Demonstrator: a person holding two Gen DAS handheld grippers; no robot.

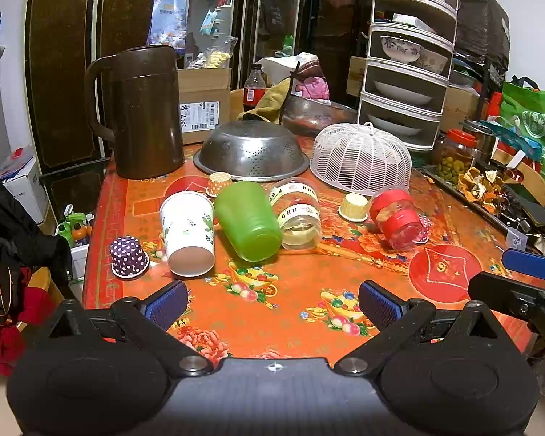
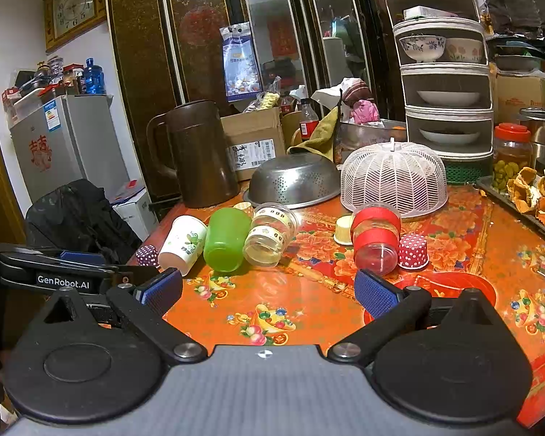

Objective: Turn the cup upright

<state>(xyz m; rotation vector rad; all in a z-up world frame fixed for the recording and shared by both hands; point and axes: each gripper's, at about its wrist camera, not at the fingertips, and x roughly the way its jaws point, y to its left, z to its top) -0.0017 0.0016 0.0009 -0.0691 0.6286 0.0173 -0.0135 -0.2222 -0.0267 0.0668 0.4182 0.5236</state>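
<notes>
Lying on side, green cup [image 1: 249,219] ahead of open left gripper [image 1: 272,303]

The left gripper [image 1: 272,305] fills the bottom of its own wrist view, jaws spread wide, its blue-padded fingertips [image 1: 165,303] well apart with nothing between them. The right gripper [image 2: 269,292] sits the same way along the bottom of its own view, jaws wide and holding nothing. Each shows in the other's picture: the right one at the right edge, the left one at the left edge, lower half.
</notes>
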